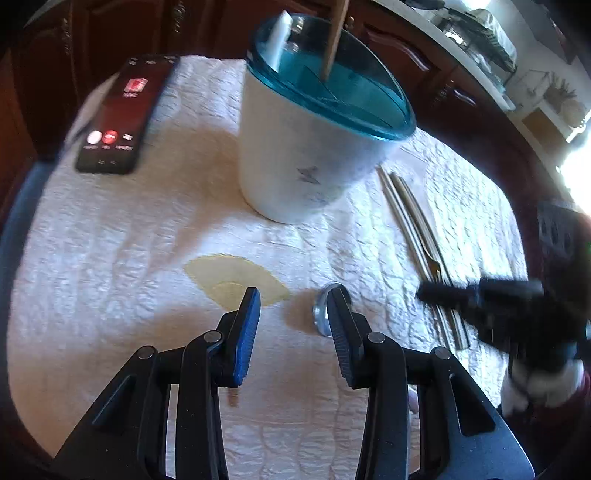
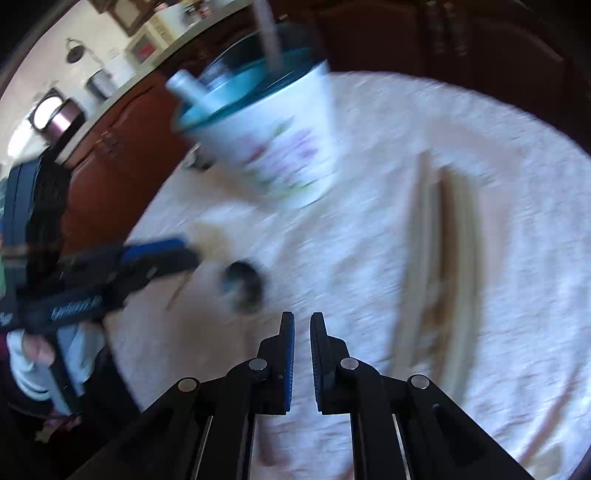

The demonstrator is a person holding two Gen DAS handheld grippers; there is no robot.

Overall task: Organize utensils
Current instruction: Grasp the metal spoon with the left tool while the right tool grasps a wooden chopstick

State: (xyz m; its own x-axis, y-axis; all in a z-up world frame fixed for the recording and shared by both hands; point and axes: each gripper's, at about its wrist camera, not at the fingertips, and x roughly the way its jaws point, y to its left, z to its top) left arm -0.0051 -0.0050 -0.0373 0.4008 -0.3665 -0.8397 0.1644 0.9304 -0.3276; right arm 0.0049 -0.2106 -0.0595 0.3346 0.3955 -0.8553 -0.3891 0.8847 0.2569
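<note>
A white holder (image 1: 295,162) with a teal lid stands on the quilted cloth. A white utensil (image 1: 279,40) and a wooden stick (image 1: 334,40) poke out of it. Several long pale utensils (image 1: 410,218) lie side by side to its right, blurred in the right wrist view (image 2: 436,258). My left gripper (image 1: 293,295) is open with nothing between its fingers. A small round metal piece (image 1: 325,314) lies just beside its right finger. My right gripper (image 2: 302,315) is shut and empty, left of the utensils. In the left wrist view my right gripper (image 1: 424,291) shows over them.
A black phone (image 1: 114,118) with a lit screen lies at the cloth's far left. The white quilted cloth (image 1: 110,258) has a yellowish patch (image 1: 221,273). Dark wooden cabinets (image 1: 110,29) stand behind. A person's hand (image 2: 40,350) holds my left gripper (image 2: 190,253).
</note>
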